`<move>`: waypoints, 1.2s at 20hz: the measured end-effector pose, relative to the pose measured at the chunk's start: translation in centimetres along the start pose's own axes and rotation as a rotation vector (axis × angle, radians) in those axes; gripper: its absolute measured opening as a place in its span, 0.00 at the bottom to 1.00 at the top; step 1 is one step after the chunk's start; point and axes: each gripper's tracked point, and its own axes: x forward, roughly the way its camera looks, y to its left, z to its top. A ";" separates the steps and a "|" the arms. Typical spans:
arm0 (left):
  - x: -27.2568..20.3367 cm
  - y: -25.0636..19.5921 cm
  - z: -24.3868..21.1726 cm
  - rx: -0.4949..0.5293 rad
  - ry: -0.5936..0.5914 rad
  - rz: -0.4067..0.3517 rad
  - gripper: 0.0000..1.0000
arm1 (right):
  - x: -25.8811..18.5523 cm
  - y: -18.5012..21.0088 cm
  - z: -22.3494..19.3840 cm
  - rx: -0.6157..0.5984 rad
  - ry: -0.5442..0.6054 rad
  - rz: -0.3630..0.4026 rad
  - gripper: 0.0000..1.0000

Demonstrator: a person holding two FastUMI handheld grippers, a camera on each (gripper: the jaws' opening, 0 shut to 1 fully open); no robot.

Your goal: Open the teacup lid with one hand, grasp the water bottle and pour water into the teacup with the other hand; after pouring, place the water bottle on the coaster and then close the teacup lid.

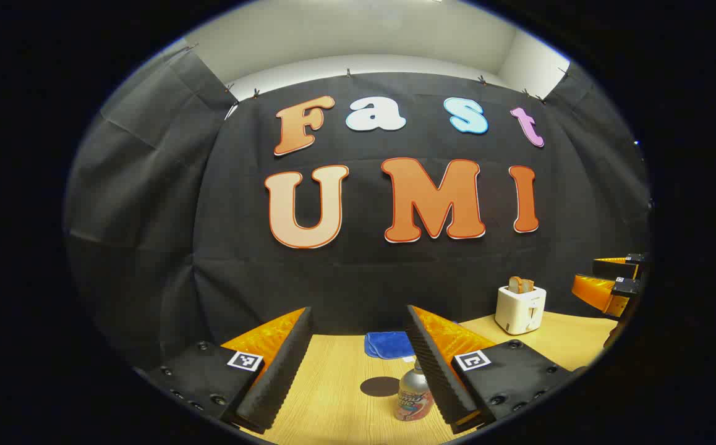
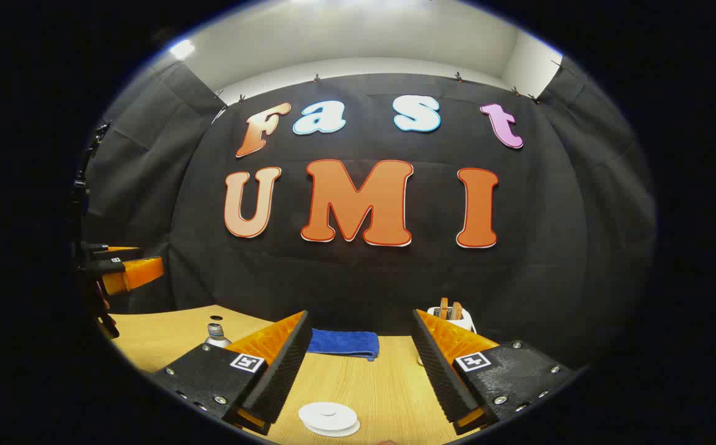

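So we're in the booth with black cloth hung across the back and a pale wall above it, and everything sits on a light wood-grain bench point(image 1: 339, 395). Biggest thing on it is the white toaster point(image 1: 520, 309) with slices of toast sticking out the top; in the left gripper view it stands toward the back right, and in the right gripper view we catch it peeking over that gripper's right finger. Next down is the blue cloth point(image 2: 342, 343), folded and lying near the back edge of the bench, roughly centre in both views. Then the water bottle point(image 1: 413, 395): it's upright with a printed label, and in the left gripper view it sits just beside the inner face of the right-hand finger, not clamped by anything. Right next to it, a little to the left and apart, is a dark round coaster point(image 1: 379, 386), flat on the bench with nothing on it. In the right gripper view we get the white teacup lid point(image 2: 328, 417) low between the fingers, seen from above; we can't really make out the cup under it. The left gripper point(image 1: 352, 364) has its jaws wide apart, holding nothing. Same story for the right gripper point(image 2: 358, 371), jaws spread wide and empty, hanging above the lid. Each gripper also shows at the edge of the other's view, off to the side.
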 end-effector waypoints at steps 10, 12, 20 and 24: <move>0.1 0.6 -0.4 0.020 -0.015 0.042 0.97 | 0.5 0.1 0.1 0.012 -0.009 0.011 0.96; 0.2 0.7 -0.6 0.027 -0.011 0.047 0.97 | 0.6 0.0 0.2 0.010 -0.007 0.005 0.96; 0.6 1.1 -1.4 0.019 0.005 0.056 0.97 | 1.2 0.0 -1.9 0.008 0.046 -0.001 0.96; 0.8 1.1 -2.2 0.011 0.024 0.053 0.97 | 1.6 1.0 -4.0 0.004 0.101 0.035 0.95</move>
